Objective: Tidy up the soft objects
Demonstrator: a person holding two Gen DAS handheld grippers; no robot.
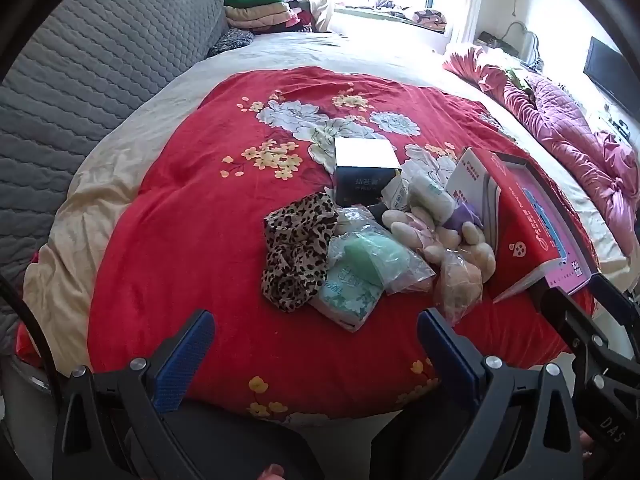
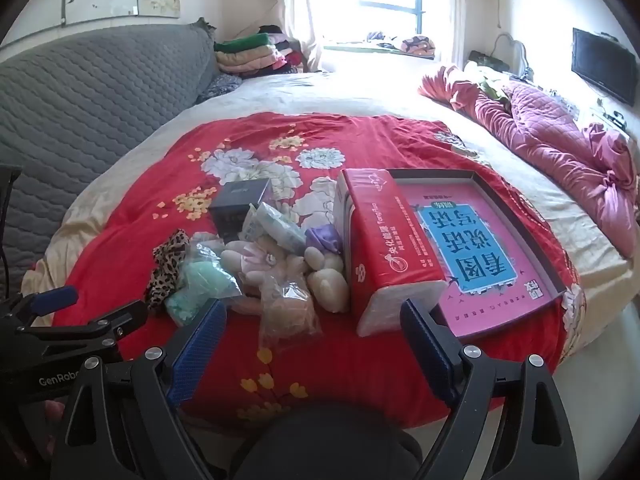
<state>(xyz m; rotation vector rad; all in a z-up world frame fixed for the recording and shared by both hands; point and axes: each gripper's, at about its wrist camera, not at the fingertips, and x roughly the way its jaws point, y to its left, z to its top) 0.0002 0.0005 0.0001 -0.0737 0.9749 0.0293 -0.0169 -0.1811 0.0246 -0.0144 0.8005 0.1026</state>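
The left tool hangs with its jaws spread wide and nothing between them, tilted down over the red floral blanket on the bed. The right tool is likewise released and empty. Just ahead of them lies a heap of soft things: a leopard-print cloth at the left, a green item in a clear bag touching it, a cream plush toy in the middle, and a bagged beige item nearest the right tool. A red tissue pack lies beside the heap, against an open box with a pink and blue printed inside. A dark carton stands behind the heap.
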